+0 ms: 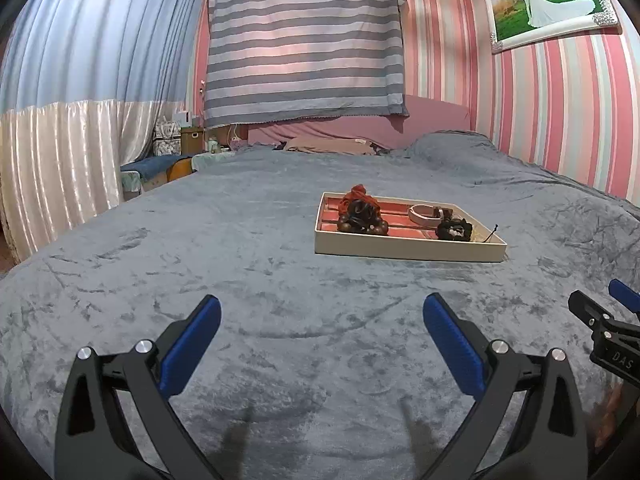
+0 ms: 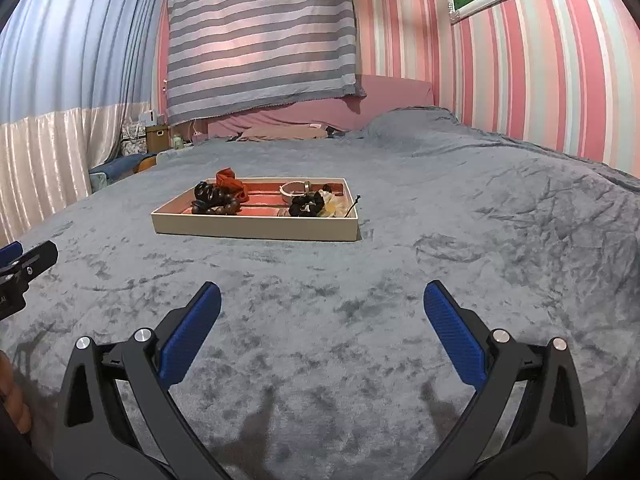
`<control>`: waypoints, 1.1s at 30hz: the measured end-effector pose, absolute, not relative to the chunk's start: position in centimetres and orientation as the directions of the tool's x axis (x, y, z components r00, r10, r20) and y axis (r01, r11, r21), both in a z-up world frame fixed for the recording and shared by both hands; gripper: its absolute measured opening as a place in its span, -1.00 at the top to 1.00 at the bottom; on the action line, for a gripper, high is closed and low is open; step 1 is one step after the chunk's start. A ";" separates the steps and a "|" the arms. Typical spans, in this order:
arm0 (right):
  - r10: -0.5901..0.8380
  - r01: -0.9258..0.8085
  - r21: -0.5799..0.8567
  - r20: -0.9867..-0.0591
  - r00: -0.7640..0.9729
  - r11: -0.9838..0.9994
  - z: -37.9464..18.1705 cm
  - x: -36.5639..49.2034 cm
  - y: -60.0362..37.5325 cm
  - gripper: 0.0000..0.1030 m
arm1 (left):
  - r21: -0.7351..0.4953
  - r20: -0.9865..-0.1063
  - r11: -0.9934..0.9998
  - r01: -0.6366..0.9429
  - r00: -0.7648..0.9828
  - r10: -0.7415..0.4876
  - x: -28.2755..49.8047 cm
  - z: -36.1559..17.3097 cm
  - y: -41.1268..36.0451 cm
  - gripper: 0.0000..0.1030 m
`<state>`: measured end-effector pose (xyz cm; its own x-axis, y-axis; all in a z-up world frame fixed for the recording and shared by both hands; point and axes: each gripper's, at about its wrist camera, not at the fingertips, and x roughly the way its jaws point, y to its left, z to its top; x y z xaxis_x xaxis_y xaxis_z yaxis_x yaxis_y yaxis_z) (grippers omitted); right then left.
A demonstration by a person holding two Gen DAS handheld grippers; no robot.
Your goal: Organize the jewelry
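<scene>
The bed cover is a grey plush cloth with a matt, velvety nap that shows brushed streaks, and the tray on it has smooth, matt cream walls that look like card, with a red lining of soft cloth appearance. Inside it, the dark beads are glossy and wood-like, the red scrunchie is crumpled cloth, and the pale bangle is smooth with a slight sheen. The left gripper and right gripper have matt black plastic arms, polished metal pins and finely ribbed blue pads.
</scene>
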<state>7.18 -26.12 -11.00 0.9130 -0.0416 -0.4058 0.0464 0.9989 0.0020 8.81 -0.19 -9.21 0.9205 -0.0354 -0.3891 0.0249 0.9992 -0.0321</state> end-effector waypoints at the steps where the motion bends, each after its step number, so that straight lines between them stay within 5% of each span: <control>1: -0.042 0.047 0.003 -0.406 0.913 0.999 -11.0 7.1 -26.2 -0.92 | -0.029 -0.388 0.999 0.026 0.921 -0.035 8.8 -9.2 -0.3 -0.92; 33: -0.050 0.052 -0.005 -0.384 0.922 0.999 -10.9 6.8 -26.0 -0.92 | 0.006 -0.368 1.000 0.028 0.930 -0.024 8.6 -9.5 -0.7 -0.92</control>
<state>6.82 -25.98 -10.94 0.9218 -0.0499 -0.3844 0.0517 0.9986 -0.0055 8.63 -0.71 -9.52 0.9297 -0.0239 -0.3676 0.0280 0.9996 0.0058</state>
